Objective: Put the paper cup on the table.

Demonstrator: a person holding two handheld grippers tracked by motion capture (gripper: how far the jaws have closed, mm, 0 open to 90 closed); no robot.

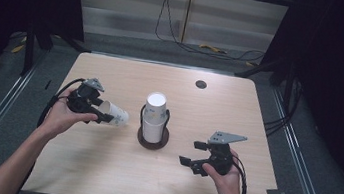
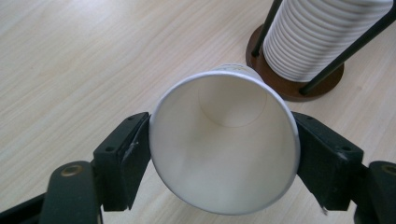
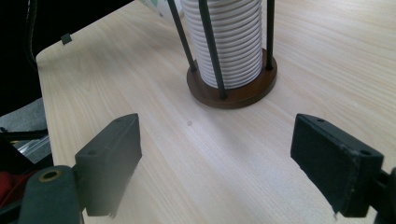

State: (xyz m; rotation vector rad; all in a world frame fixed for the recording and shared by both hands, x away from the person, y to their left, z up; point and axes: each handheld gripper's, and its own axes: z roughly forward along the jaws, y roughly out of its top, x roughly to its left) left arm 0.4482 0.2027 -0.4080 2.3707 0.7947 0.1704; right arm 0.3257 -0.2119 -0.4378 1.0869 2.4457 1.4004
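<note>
One paper cup (image 2: 224, 144) sits clamped in the left hand-held gripper (image 1: 100, 112); the right hand-held gripper (image 1: 191, 155) gapes wide, empty

Both grippers black w/ blocky rectangular jaws, small screw holes in the pads. Left gripper (image 1: 89, 102) & right gripper (image 1: 208, 158) each carry a grey 3-cornered plate on top; black cable trails from each. Brass-coloured rivet at jaw arms. Forearms bare, no sleeves.

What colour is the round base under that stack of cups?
Dark brown base, clearest in the right gripper view.
</note>
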